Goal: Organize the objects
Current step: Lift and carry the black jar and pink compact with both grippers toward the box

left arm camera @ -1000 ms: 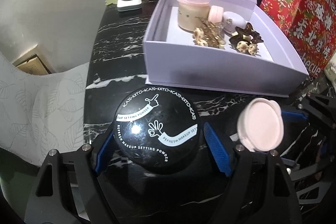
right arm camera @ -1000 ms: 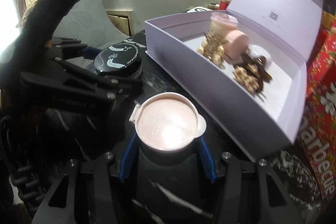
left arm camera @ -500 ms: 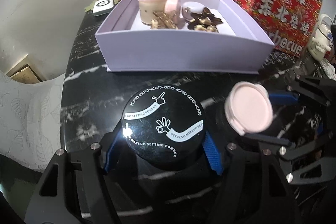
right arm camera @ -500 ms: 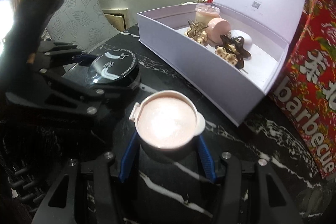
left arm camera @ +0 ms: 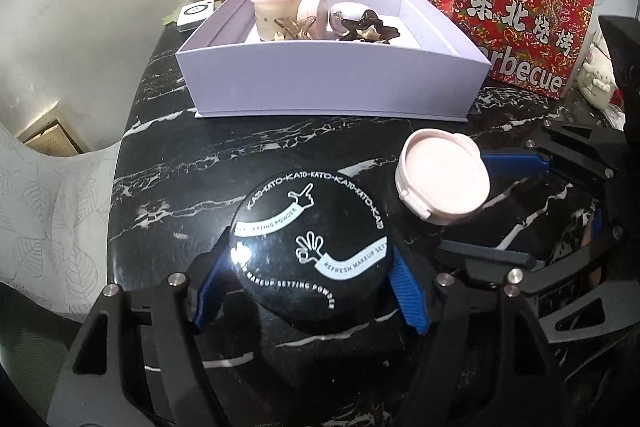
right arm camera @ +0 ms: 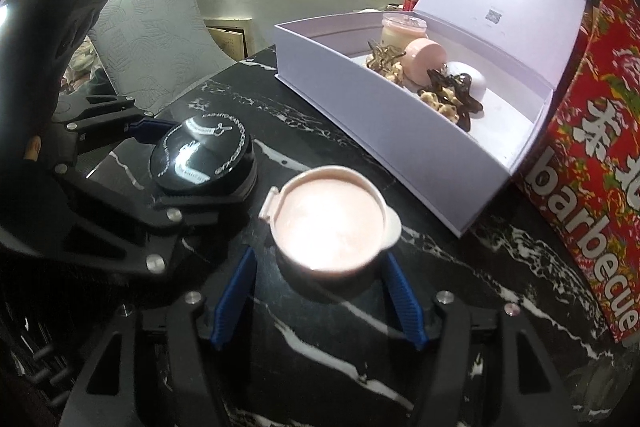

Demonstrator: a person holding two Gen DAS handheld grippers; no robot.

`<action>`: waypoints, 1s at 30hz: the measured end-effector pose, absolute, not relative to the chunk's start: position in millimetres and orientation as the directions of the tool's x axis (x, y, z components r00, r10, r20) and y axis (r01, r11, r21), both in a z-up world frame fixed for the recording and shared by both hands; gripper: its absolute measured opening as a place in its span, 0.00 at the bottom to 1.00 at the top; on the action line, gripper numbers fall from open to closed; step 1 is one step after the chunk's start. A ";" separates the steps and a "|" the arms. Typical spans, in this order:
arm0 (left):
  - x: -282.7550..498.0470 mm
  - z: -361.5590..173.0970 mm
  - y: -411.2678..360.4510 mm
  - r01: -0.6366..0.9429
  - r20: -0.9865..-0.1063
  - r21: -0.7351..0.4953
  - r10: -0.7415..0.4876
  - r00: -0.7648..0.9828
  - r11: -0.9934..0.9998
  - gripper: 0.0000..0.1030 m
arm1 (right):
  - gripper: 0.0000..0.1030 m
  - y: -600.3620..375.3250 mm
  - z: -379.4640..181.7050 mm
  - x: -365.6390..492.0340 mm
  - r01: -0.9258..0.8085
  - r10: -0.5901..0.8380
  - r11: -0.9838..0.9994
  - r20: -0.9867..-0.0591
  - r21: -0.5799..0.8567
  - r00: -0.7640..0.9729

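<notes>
Powder jar [left arm camera: 310,251] sits near me on the table [left arm camera: 240,155] between my left gripper [left arm camera: 308,291] pads, jaws opening. Right view: pink jar [right arm camera: 330,227], right gripper [right arm camera: 316,291] opening, clear gaps; I'd regrip squarely before lifting toward the far box [right arm camera: 380,107].

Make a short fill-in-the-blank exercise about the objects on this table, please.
1. The black setting powder jar stands on the ___ marble table.
2. The pink jar sits between the blue pads of the ___ hand-held gripper.
3. The lilac box has its lid ___.

Missing words: black; right; open
</notes>
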State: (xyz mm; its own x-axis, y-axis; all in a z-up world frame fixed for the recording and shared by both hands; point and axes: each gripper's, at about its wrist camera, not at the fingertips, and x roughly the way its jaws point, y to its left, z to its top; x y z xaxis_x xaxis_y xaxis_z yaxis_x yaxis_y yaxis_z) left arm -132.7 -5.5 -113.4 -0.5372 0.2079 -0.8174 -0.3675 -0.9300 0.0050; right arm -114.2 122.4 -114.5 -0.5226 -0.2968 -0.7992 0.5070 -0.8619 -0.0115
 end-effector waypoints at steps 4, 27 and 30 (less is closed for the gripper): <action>-139.2 -114.4 -6.5 -0.343 -0.814 0.009 0.193 -0.549 -0.939 0.76 | 0.65 124.0 -114.6 -122.0 0.497 -0.299 -0.868 -0.797 -0.002 -0.525; -130.6 -116.0 -5.1 -0.351 -0.798 -0.011 0.220 -0.561 -0.936 0.65 | 0.55 131.3 -112.7 -120.8 0.498 -0.308 -0.867 -0.789 0.002 -0.532; -125.8 -115.2 -3.4 -0.357 -0.803 -0.014 0.223 -0.553 -0.934 0.65 | 0.55 132.0 -111.3 -117.5 0.498 -0.303 -0.867 -0.788 -0.005 -0.536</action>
State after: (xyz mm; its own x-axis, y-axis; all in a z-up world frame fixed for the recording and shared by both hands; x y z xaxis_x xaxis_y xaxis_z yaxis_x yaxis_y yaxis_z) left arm -125.8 -3.4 -115.2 -0.5526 0.2230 -0.8030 -0.3566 -0.9342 -0.0140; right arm -117.5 132.0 -111.3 -0.5361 -0.3032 -0.7878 0.4979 -0.8672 -0.0050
